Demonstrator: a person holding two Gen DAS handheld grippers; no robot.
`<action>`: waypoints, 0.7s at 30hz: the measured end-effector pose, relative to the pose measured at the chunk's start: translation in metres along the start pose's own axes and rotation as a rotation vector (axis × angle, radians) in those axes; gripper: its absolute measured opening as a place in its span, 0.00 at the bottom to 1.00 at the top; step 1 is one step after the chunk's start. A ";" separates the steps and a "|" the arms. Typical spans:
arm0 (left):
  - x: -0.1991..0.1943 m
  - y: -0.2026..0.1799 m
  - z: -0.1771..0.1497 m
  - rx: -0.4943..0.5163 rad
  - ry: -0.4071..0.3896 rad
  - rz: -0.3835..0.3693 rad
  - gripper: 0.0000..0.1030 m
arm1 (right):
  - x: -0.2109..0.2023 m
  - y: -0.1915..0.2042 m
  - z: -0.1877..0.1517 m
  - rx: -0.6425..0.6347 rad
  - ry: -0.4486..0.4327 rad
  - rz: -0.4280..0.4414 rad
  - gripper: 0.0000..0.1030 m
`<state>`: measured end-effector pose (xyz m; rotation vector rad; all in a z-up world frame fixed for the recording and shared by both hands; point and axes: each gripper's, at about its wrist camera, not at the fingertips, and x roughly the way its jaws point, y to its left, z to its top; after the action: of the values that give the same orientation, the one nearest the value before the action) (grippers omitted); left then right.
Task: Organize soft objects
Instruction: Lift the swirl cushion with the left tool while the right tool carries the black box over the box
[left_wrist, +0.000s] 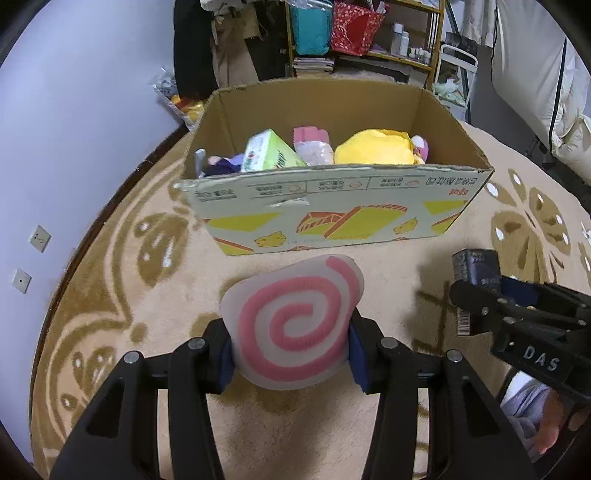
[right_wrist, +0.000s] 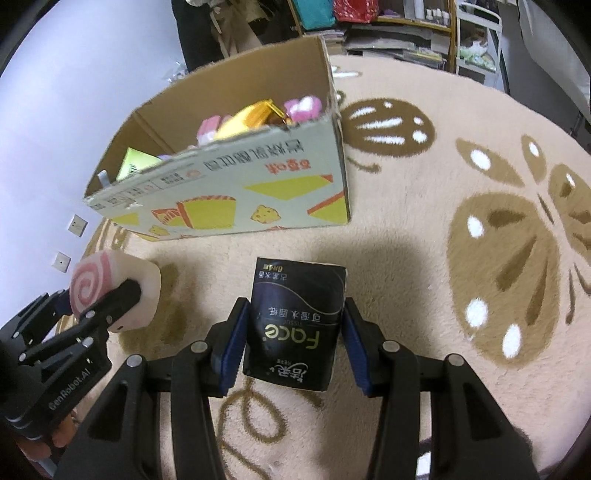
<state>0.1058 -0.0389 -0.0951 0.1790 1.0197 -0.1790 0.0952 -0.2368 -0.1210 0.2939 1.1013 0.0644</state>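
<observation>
My left gripper (left_wrist: 290, 356) is shut on a white plush with a pink spiral (left_wrist: 295, 325), held above the carpet in front of an open cardboard box (left_wrist: 332, 206). The box holds a green tissue pack (left_wrist: 269, 151), a pink pack (left_wrist: 312, 146) and a yellow plush (left_wrist: 376, 147). My right gripper (right_wrist: 291, 343) is shut on a black tissue pack (right_wrist: 295, 321), to the right of the box (right_wrist: 236, 199). The spiral plush (right_wrist: 110, 288) and left gripper also show at the left of the right wrist view. The black pack (left_wrist: 476, 273) shows at the right of the left wrist view.
A beige carpet with brown flower patterns (right_wrist: 480, 240) covers the floor. A lilac wall (left_wrist: 74, 129) stands on the left. Shelves with bags and bottles (left_wrist: 369, 33) stand behind the box.
</observation>
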 end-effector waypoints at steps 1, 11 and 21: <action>-0.004 0.001 0.000 -0.006 -0.016 0.013 0.46 | -0.005 0.001 0.001 -0.004 -0.012 0.003 0.50; -0.039 0.015 0.012 -0.030 -0.139 0.048 0.46 | -0.051 0.017 0.008 -0.037 -0.150 0.055 0.50; -0.061 0.020 0.027 -0.019 -0.239 0.076 0.46 | -0.074 0.020 0.026 -0.052 -0.254 0.065 0.50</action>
<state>0.1017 -0.0222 -0.0275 0.1745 0.7752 -0.1189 0.0866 -0.2374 -0.0407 0.2828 0.8364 0.1102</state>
